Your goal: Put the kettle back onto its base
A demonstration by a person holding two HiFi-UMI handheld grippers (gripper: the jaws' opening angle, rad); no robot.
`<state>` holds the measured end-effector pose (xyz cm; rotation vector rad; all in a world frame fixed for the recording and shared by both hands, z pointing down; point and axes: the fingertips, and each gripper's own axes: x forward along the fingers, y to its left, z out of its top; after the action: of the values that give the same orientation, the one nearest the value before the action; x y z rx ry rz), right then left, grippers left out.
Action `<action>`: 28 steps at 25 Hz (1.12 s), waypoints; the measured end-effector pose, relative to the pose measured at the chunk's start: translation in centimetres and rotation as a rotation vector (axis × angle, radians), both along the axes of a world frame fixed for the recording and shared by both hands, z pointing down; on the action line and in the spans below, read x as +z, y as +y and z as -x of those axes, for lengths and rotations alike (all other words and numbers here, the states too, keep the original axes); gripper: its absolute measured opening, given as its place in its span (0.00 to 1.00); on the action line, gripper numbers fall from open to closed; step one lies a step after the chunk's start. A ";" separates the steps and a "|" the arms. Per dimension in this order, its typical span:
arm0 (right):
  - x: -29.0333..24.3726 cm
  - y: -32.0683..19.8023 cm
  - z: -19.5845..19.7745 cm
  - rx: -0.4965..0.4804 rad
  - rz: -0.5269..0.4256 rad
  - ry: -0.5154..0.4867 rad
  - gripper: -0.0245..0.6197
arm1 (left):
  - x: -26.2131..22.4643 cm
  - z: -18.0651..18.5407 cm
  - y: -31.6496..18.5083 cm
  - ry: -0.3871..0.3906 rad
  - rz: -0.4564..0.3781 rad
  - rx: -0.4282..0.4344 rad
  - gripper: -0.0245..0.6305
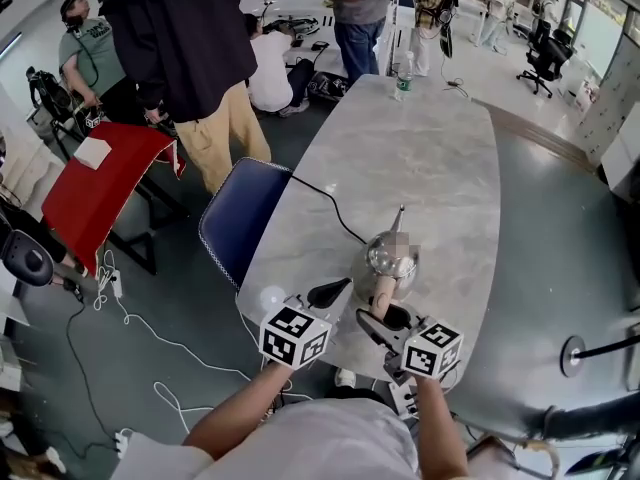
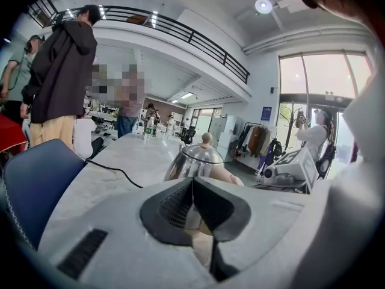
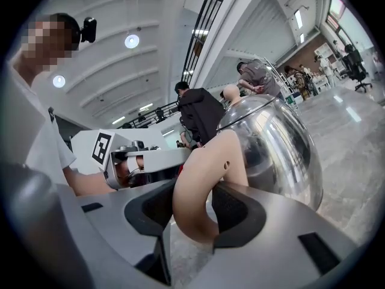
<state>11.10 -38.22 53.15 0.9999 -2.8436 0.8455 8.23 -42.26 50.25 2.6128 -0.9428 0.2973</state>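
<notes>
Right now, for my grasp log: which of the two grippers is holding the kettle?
The right gripper: its jaws clamp the tan handle of the kettle. The left gripper has its jaws closed on nothing, short of the kettle.

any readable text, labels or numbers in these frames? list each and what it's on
No text can be read in any view.
Green shirt: white print, too small to read.
Blue sign on the wall by the door: too blurred to read.
Bottle: label too small to read.
Marker cubes: black-and-white square codes only, no letters or numbers.
Kettle: no brand or label shows.
</notes>
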 end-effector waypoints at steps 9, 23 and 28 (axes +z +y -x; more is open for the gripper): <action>0.6 0.6 -1.1 0.091 0.005 0.139 0.29 | -0.1 -0.4 1.5 0.006 0.013 0.044 0.05; -0.4 2.8 -3.0 0.271 -0.032 0.232 0.31 | -0.1 -0.3 4.4 0.019 0.022 0.102 0.05; -1.2 3.5 -3.3 0.356 -0.038 0.284 0.31 | 0.2 0.0 5.7 0.009 0.026 0.130 0.05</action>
<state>14.39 -34.67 51.92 1.5247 -2.4904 0.6042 8.28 -36.54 50.46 2.6543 -0.7628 0.3275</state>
